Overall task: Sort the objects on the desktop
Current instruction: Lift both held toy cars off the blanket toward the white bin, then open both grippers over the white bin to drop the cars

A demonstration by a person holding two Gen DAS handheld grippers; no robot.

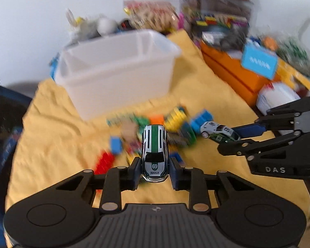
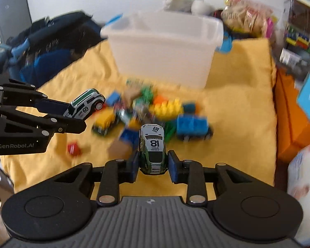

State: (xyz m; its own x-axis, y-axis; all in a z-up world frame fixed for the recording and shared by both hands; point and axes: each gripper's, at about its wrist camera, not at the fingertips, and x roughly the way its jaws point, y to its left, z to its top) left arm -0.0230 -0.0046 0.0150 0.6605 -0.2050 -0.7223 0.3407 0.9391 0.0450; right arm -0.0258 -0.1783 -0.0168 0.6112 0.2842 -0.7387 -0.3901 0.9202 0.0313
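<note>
My left gripper [image 1: 155, 170] is shut on a white and green toy car numbered 69 [image 1: 155, 153], held above the yellow cloth; it also shows in the right wrist view [image 2: 85, 103]. My right gripper [image 2: 153, 163] is shut on a white and green toy car numbered 18 [image 2: 153, 148]; it also shows in the left wrist view [image 1: 219, 132]. A pile of coloured building blocks [image 2: 161, 109] and small toy vehicles lies on the cloth ahead of both grippers. A white divided plastic bin [image 1: 117, 66] stands beyond the pile.
The yellow cloth [image 1: 51, 128] covers the desk. An orange box [image 1: 233, 70] with clutter sits at the right, a dark blue bag [image 2: 51, 47] at the left. Toys and snack bags are piled behind the bin. A single red block [image 2: 73, 148] lies apart.
</note>
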